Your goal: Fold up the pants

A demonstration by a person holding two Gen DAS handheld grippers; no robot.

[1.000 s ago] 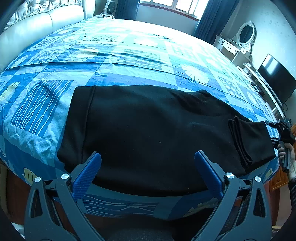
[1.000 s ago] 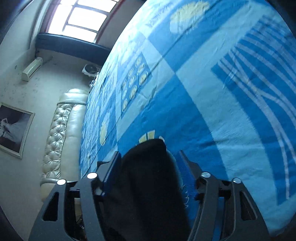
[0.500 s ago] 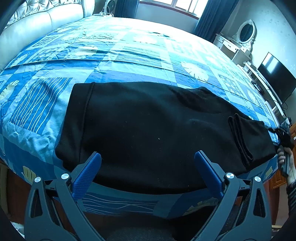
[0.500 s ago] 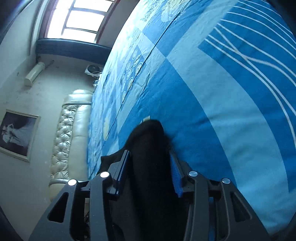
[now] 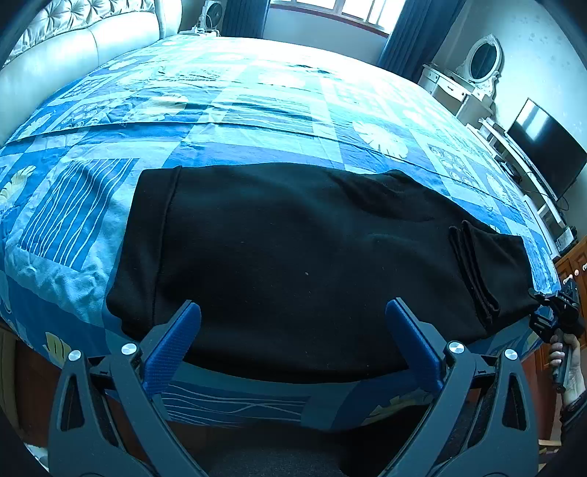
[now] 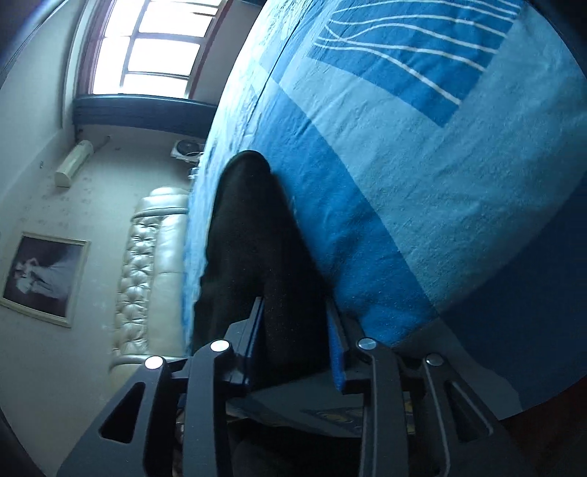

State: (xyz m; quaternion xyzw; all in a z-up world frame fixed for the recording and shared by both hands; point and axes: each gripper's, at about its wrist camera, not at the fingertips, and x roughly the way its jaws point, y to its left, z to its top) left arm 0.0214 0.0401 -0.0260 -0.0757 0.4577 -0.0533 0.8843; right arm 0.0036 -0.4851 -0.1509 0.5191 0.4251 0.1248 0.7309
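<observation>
Left gripper [image 5: 292, 330]: jaws spread wide, nothing between the blue pads [image 5: 172, 345]. It hangs over the near edge of the bed [image 5: 256, 121], pointing down at the pants [image 5: 293, 249]. The near hem of the black cloth runs across just beyond the two fingertips, spanning the gap between them and passing beyond both; pads do not touch it.

Pants: black, lying flat across the near part of the blue patterned bedspread, waistband end out past the left jaw, folded-over cuff end out past the right jaw, reaching the bed corner.

Right gripper [image 6: 295, 323]: jaws have just been closing; a fold of the black cloth fills the gap between them and both pads lie against it, so it is clamped on the pants. The cloth runs straight ahead from the jaws, the bedspread to their right.

In the left wrist view the right gripper [image 5: 557, 308] sits at the cuff corner, far right of the left jaws, with the person's hand [image 5: 567, 363] on its grip.

Beyond the bed: tufted headboard [image 5: 91, 33] far left, window [image 5: 330, 11] ahead, television [image 5: 543, 154] far right.
</observation>
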